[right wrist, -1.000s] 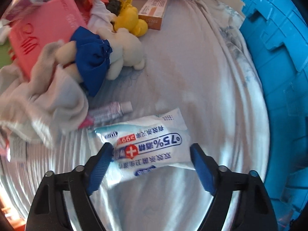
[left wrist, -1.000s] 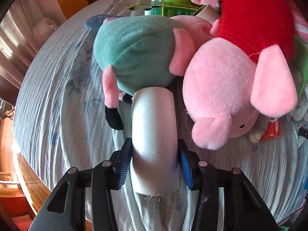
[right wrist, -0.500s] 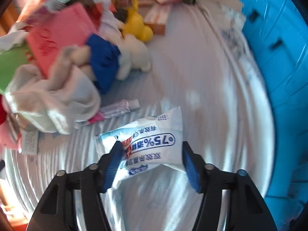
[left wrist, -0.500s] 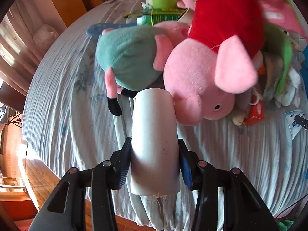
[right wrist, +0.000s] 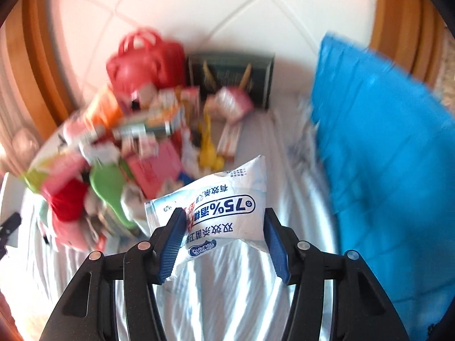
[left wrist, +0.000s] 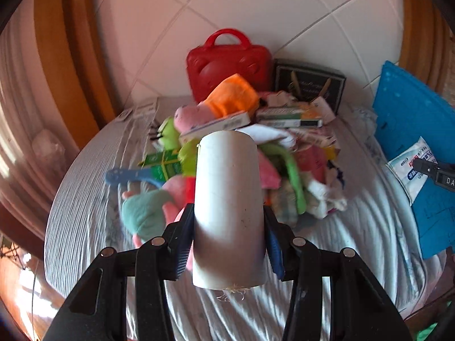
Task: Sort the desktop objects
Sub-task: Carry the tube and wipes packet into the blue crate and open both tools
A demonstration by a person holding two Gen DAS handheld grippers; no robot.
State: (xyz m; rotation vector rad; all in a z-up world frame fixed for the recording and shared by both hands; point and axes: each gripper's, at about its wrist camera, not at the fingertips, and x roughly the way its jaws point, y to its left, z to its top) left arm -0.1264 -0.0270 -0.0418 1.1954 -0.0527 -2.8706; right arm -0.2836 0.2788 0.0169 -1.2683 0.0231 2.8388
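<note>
Both grippers are seen closed on objects. Between the blue pads of the left gripper (left wrist: 229, 240) a white cardboard tube (left wrist: 229, 207) is clamped, above the striped bedsheet (left wrist: 85, 199). The jaws of the right gripper (right wrist: 224, 240) have just been closing, and a wet-wipe packet (right wrist: 220, 209) is pinched. At 12 o'clock a toy pile (left wrist: 241, 153) is seen, at 3 o'clock a blue bin (right wrist: 384, 156).

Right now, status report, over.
Left gripper shut on tube. Right gripper shut on wipes pack, jaws just closed. Both lifted above the pile.
</note>
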